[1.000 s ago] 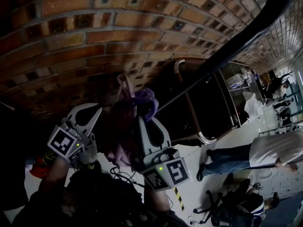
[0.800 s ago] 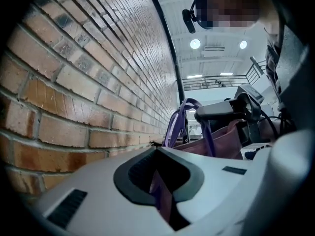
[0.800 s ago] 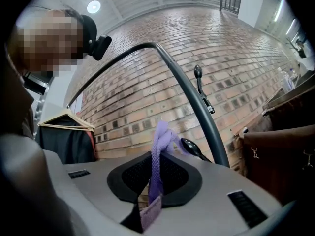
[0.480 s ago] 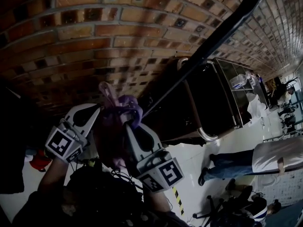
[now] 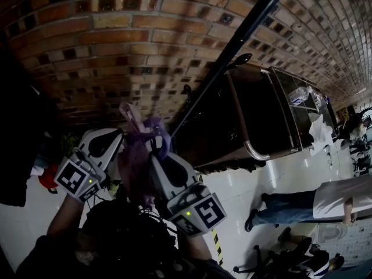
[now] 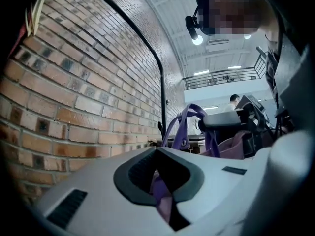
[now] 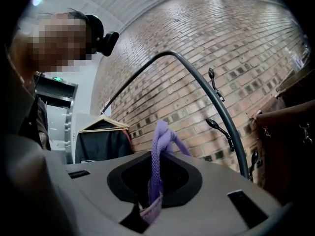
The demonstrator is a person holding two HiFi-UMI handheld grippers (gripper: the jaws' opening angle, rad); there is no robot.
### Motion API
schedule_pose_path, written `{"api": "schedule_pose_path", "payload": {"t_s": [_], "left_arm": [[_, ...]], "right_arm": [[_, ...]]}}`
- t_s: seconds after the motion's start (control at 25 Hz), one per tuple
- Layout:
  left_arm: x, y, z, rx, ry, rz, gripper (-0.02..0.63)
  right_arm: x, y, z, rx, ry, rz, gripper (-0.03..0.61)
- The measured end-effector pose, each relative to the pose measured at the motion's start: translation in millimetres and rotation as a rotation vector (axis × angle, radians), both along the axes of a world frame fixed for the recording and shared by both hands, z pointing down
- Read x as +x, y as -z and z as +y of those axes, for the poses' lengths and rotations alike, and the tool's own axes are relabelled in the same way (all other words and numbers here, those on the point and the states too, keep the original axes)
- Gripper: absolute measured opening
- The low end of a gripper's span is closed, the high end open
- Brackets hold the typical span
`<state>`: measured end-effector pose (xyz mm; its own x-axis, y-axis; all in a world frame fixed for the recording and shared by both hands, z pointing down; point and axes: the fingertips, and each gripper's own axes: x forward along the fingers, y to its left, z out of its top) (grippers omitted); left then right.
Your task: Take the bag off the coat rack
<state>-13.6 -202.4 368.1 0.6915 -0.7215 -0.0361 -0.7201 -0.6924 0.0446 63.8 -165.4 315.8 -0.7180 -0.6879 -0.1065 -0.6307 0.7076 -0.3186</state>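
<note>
A purple bag point(image 5: 138, 156) hangs between my two grippers, its straps point(image 5: 152, 128) bunched up at the top. My left gripper point(image 5: 119, 135) is shut on a purple strap point(image 6: 160, 196). My right gripper point(image 5: 152, 151) is shut on another strap point(image 7: 156, 154), which stands up in a knot-like loop out of the jaws. In the left gripper view the bag's handle point(image 6: 189, 116) arches free in front of the rack. The black coat rack pole point(image 5: 232, 45) slants up to the right of the bag, with empty hooks point(image 7: 219, 127) on it. The bag touches no hook.
A brick wall point(image 5: 116, 45) fills the background. A dark cabinet with a metal frame point(image 5: 247, 138) stands right of the rack. A person in a white top point(image 5: 331, 199) walks at the lower right. A black coat on a hanger point(image 7: 101, 141) and a brown bag point(image 7: 290, 132) hang nearby.
Both grippers and the purple bag have drifted left, away from the rack pole. The straps that lay against the pole now stand apart from it.
</note>
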Motion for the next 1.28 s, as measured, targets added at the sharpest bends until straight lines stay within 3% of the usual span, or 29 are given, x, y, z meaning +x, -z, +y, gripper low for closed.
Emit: {"api": "schedule_pose_path", "payload": {"t_s": [0.28, 0.64, 1.28], "left_arm": [[12.3, 1.6, 53.4, -0.014, 0.028, 0.028, 0.003], [-3.0, 3.9, 97.3, -0.01, 0.053, 0.042, 0.003], [-100.2, 5.9, 230.7, 0.006, 0.036, 0.041, 0.002]], "right_arm": [[11.5, -12.7, 44.6, -0.049, 0.055, 0.006, 0.058], [0.5, -29.1, 87.4, -0.089, 0.09, -0.008, 0.058], [-71.2, -17.6, 205.6, -0.054, 0.019, -0.053, 0.058]]}}
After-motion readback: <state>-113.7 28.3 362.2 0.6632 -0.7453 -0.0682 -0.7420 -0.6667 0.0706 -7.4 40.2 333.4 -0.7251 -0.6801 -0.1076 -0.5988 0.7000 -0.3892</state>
